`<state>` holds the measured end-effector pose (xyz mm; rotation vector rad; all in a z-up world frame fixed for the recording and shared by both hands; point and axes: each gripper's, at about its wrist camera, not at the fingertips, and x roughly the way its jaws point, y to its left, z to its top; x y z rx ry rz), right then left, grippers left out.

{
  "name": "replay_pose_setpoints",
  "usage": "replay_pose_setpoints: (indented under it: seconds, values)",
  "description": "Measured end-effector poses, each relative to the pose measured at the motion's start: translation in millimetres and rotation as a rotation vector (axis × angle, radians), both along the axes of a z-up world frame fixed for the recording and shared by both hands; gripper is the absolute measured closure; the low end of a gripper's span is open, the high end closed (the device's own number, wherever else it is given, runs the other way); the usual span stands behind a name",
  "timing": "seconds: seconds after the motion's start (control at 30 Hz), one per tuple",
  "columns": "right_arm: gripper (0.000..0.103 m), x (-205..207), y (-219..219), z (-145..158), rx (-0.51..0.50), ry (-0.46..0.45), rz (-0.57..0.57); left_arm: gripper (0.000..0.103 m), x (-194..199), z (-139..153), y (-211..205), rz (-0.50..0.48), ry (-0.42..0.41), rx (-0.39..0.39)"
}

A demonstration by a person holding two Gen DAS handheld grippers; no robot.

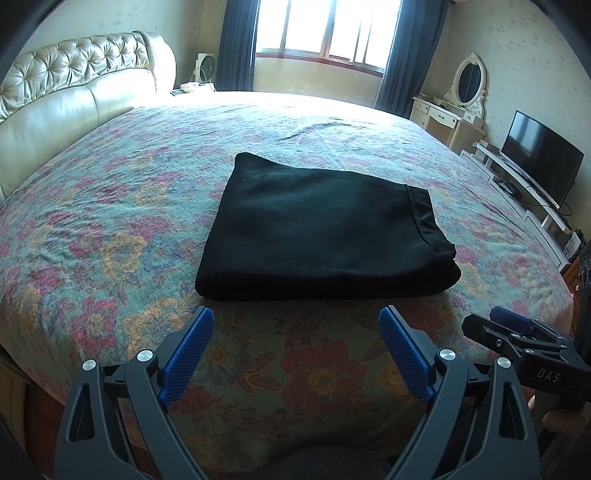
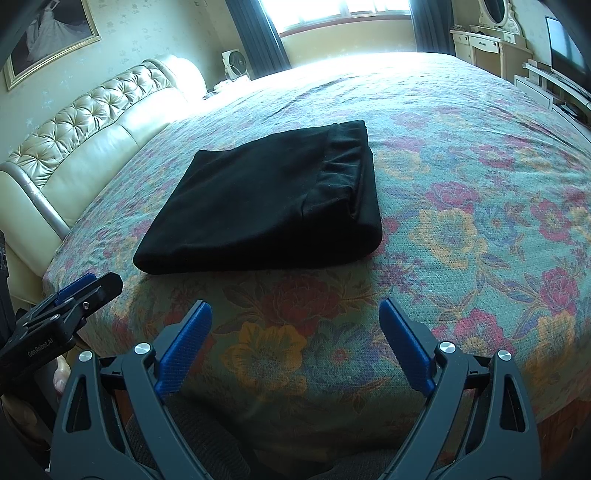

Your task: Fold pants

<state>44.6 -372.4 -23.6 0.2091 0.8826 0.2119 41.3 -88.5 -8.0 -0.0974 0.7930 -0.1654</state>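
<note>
The black pants (image 1: 317, 229) lie folded into a compact rectangle on the floral bedspread (image 1: 110, 229), with the waistband at the right end (image 2: 343, 155). My left gripper (image 1: 295, 321) hovers open just short of the fold's near edge, nothing between its blue pads (image 1: 188, 354). My right gripper (image 2: 295, 314) is open too, held back from the pants (image 2: 258, 206) over the bedspread (image 2: 461, 229). Each gripper shows at the edge of the other's view: the right one (image 1: 513, 328) at the left view's right side, the left one (image 2: 81, 291) at the right view's left side.
A cream tufted headboard (image 1: 74, 85) runs along the bed's left side. A window with dark curtains (image 1: 321, 33) is at the far wall. A white dresser with an oval mirror (image 1: 465, 92) and a TV on a low stand (image 1: 535, 155) sit to the right.
</note>
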Motion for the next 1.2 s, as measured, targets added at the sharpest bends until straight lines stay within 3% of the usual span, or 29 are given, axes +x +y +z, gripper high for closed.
replay_pose_setpoints:
  seconds: [1.2]
  values:
    - [0.011,1.4,-4.0,-1.4,0.005,0.011,0.003,0.013,-4.1,2.3,-4.6,-0.004,-0.024,0.040]
